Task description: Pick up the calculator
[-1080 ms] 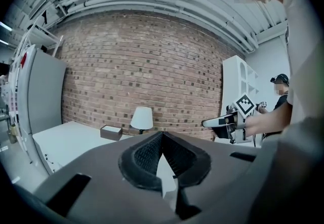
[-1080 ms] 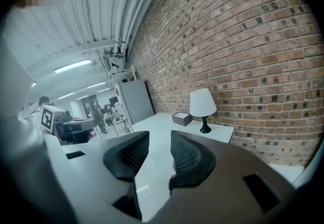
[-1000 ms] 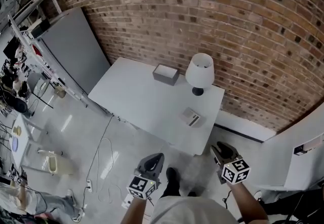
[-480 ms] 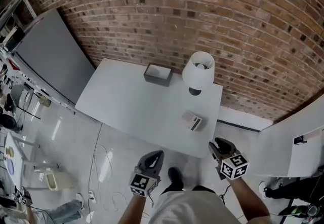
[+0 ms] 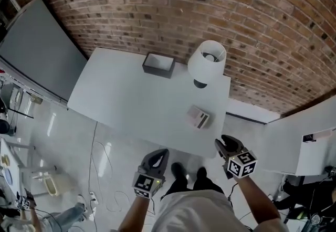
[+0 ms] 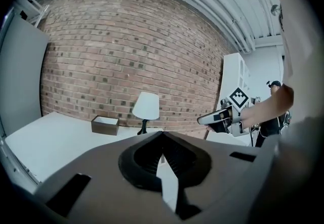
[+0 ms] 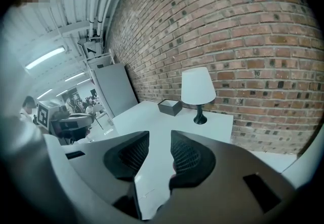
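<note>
Short of the calculator (image 5: pixel 198 117), nothing gripped

Between the left gripper's (image 6: pixel 162 134) jaws nothing is held, and their tips are pressed together. The right gripper's (image 7: pixel 159 139) jaws stand spread, with nothing between them. Ahead of the right jaws, and ahead and to the right of the left jaws, the calculator lies flat on the white table (image 5: pixel 131 99), near its front edge and well apart from both grippers. Farther out stand a white lamp (image 5: pixel 206 60) and a grey open box (image 5: pixel 158 64), close to the brick wall (image 5: pixel 236 16).
</note>
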`<state>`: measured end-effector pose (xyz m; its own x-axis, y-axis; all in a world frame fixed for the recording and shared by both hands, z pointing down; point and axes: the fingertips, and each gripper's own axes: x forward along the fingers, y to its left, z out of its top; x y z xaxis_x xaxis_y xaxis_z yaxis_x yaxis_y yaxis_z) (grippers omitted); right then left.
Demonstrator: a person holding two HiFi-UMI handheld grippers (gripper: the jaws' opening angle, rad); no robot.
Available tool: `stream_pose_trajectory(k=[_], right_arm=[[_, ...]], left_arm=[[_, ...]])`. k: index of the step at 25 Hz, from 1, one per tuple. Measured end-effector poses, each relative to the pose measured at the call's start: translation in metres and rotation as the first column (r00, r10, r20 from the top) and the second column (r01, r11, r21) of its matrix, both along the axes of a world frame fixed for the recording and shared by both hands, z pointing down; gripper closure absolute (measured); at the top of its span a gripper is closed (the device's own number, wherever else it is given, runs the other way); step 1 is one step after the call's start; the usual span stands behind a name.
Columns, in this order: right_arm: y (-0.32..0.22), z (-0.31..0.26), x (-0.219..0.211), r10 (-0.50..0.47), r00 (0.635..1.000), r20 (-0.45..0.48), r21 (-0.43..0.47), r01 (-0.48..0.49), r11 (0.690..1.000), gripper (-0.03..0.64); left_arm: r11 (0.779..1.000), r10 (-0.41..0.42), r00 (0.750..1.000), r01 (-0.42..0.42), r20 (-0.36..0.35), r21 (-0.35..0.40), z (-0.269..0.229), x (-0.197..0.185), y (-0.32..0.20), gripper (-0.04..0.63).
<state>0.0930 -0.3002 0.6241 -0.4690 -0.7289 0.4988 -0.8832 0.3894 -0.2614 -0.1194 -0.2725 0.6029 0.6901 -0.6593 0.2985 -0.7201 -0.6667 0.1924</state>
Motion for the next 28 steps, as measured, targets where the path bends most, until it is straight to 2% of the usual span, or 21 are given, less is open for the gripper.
stream_pose_trajectory(k=[3,14,21,28], right_arm=[[-0.01,0.017,0.0,-0.018,1.0,-0.007,-0.029,0.018,0.999,0.469],[-0.055,0.109,0.008,-0.074,0.997,0.023,-0.199,0.077,0.977,0.462],[-0.079,0.182,0.018,-0.102,0.994,0.044,-0.316,0.11,0.942,0.447],[-0.098,0.247,0.021,-0.036,0.994,0.102,-0.459,0.079,0.885,0.433]], left_arm=[[1.0,-0.002,1.0,0.002,-0.011,-0.018,0.013,0.004,-0.007,0.583],[0.997,-0.06,0.998,0.061,0.034,-0.04,0.054,0.027,-0.045,0.583],[0.993,-0.087,0.994,0.092,0.061,-0.08,0.096,0.051,-0.062,0.584],[0.983,-0.105,0.99,0.118,0.096,-0.139,0.133,0.059,-0.075,0.583]])
